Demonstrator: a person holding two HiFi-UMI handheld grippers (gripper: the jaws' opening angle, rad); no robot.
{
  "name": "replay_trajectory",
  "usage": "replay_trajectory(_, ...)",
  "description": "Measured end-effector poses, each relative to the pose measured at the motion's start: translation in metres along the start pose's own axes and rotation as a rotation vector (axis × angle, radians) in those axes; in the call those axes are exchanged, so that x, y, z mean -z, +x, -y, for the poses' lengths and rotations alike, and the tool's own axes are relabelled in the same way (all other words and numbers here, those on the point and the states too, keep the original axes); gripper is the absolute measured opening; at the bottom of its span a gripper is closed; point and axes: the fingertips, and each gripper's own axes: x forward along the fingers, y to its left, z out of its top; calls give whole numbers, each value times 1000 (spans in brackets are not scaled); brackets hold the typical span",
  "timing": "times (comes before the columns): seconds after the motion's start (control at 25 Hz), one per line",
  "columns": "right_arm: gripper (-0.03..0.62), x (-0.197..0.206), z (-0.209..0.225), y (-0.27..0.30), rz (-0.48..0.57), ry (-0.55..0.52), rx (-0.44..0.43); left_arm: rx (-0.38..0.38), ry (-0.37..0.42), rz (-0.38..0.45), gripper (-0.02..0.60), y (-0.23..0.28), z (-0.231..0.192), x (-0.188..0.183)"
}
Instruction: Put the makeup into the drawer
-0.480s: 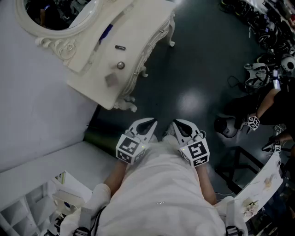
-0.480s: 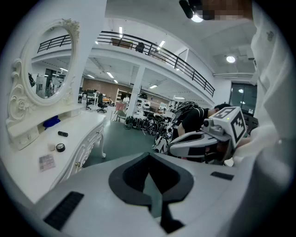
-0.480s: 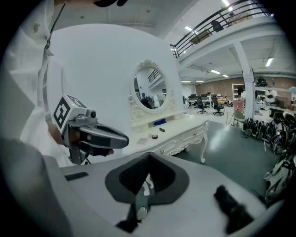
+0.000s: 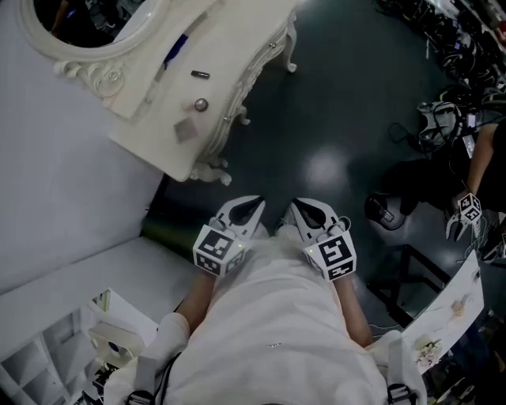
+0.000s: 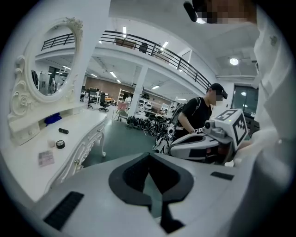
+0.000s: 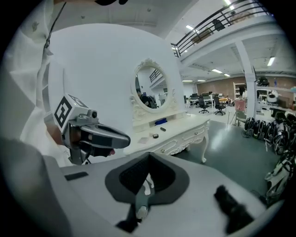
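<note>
Seeing makeup lying on white dressing table (image 4: 237,39), far left: small dark tube (image 4: 200,74), round pot (image 4: 201,104), flat pale square (image 4: 184,130), blue thing (image 4: 175,50) nearer mirror (image 4: 79,24). Lying apart from each other. Drawer front (image 5: 88,143) looking closed.

Holding left gripper (image 4: 254,204) and right gripper (image 4: 304,207) side by side, near body, over dark floor (image 4: 332,119), well apart from table. Squeezing both pairs of jaws tight together, gripping nothing. Pointing both tips a bit down.

Seeing other person (image 4: 479,162) standing far right.
</note>
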Motion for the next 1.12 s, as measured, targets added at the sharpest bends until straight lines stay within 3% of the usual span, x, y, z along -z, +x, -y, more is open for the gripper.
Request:
replay_trajectory(0.72, 11, 33, 13, -17, -51, 4, -90, -88, -82, -21, 11, 17, 31, 21)
replay_trajectory(1.12, 11, 30, 12, 1, -76, 5, -124, -132, -133, -24, 11, 14, 16, 29)
